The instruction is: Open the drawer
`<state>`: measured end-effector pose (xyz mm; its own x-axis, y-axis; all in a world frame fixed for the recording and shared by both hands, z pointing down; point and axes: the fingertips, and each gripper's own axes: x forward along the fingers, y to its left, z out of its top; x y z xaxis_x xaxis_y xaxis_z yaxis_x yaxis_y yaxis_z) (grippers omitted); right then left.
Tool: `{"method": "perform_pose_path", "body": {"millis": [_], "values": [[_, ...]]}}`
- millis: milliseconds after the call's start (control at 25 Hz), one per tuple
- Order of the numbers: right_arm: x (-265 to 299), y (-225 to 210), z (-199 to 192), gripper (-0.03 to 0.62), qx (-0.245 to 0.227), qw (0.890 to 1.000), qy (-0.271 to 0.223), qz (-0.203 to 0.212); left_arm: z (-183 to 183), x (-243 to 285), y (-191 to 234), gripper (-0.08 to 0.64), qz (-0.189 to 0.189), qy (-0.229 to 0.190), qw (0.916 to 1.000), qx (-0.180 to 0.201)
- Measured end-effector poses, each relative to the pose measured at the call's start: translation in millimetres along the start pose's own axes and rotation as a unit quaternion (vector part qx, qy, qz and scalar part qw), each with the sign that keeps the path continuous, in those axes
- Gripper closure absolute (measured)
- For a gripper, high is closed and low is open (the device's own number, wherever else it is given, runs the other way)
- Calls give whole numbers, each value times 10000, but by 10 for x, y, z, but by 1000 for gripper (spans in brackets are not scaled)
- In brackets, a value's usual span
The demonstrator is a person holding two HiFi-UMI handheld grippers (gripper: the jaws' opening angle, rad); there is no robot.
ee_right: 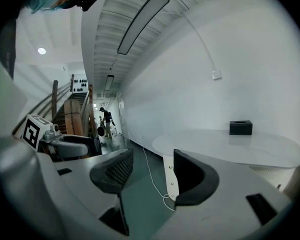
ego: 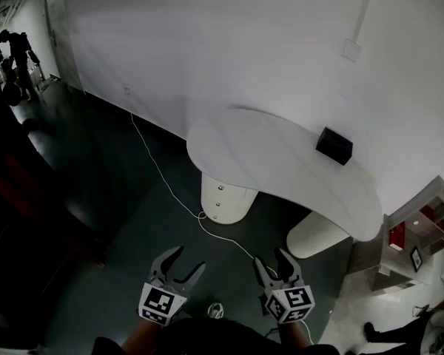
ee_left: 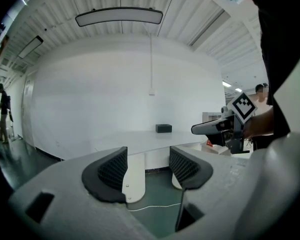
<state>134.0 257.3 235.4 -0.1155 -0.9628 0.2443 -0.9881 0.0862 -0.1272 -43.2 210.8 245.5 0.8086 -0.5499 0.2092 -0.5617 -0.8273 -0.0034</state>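
- Dark green floor [ego: 133, 220] runs along a white wall [ego: 244, 43], and a white table [ego: 281, 168] with a curved top stands against that wall ahead of me
- Two rounded white pedestals carry the table, the nearer pedestal [ego: 226, 197] on the left and the other pedestal [ego: 316, 237] on the right
- On the table, near the wall, sits a small black box [ego: 334, 146], the only thing on it
- A thin white cable [ego: 163, 176] trails over the floor from the wall to the foot of the nearer pedestal
- My left gripper [ego: 185, 259] is low in the head view, over the floor and well apart from the table; its own view shows the jaws spread wide with nothing between them
- My right gripper [ego: 270, 257] is beside it, likewise released, jaws apart and empty, pointing towards the table
- A shelf unit [ego: 422, 224] with red things in its compartments stands at the far right, past the table's end
- I cannot tell where the drawer is; no view shows one clearly
- Far down the corridor on the left stands a person [ego: 18, 50]
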Motion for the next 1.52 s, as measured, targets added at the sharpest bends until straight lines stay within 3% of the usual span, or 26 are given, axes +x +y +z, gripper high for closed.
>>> {"method": "perform_pose_path", "body": {"millis": [240, 520, 800, 1000, 1320, 1520], "values": [[264, -211, -75, 351, 93, 9995, 193, 226, -163, 166, 29, 301, 272, 258, 9991, -184], [647, -248, -104, 354, 67, 9995, 245, 191, -429, 460, 484, 301, 583, 338, 9975, -220], [1095, -324, -23, 364, 129, 9995, 269, -133, -517, 1048, 905, 302, 146, 432, 9990, -31], [1449, -253, -10, 365, 449, 9983, 279, -253, -522, 1436, 1191, 301, -246, 573, 9981, -5], [1803, -242, -149, 365, 453, 9943, 568, -776, -897, 1901, 1502, 301, -989, 793, 9916, 249], [1943, -252, -265, 371, 209, 9943, 681, -787, -1226, 2229, 1550, 302, -1067, 914, 9897, 259]]}}
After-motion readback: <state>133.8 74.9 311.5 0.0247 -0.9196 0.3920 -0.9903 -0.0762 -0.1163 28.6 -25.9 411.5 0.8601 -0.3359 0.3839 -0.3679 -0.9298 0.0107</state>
